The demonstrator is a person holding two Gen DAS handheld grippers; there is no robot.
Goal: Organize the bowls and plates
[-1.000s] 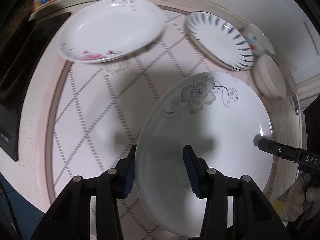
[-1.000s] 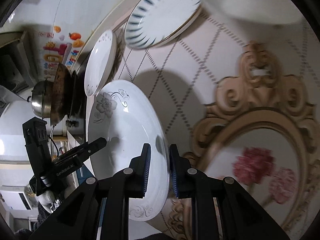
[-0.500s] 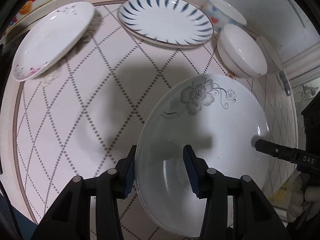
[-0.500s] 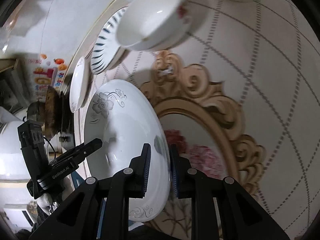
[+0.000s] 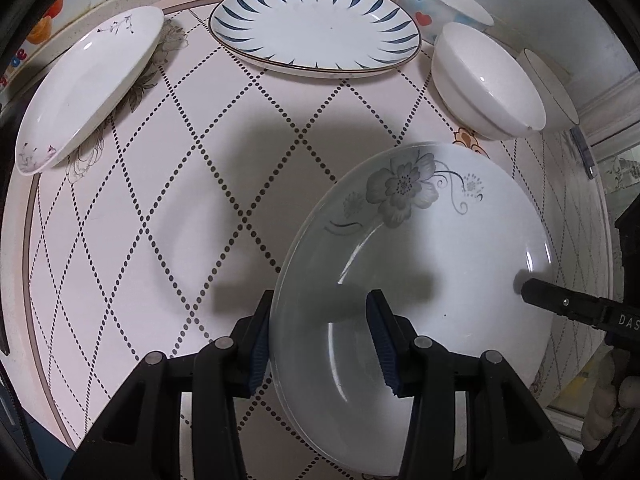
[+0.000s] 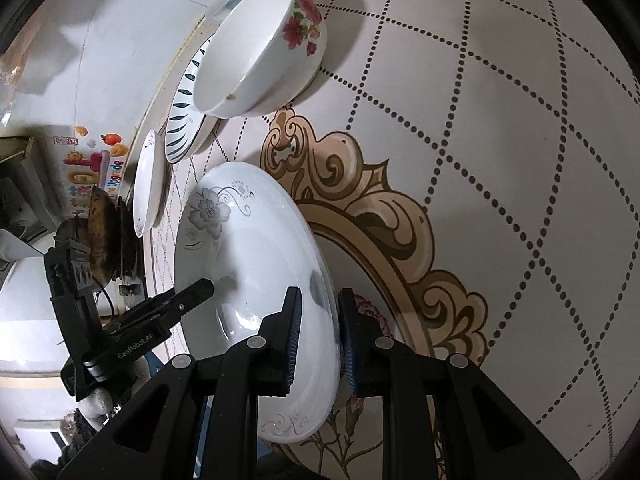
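Left gripper and right gripper both pinching opposite rims of flowered plate.

Plates line the table's far edge, bowls right.

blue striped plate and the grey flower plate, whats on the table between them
Nothing: in the left wrist view only bare diamond-patterned tablecloth and a shadow separate the blue striped plate from the grey flower plate.
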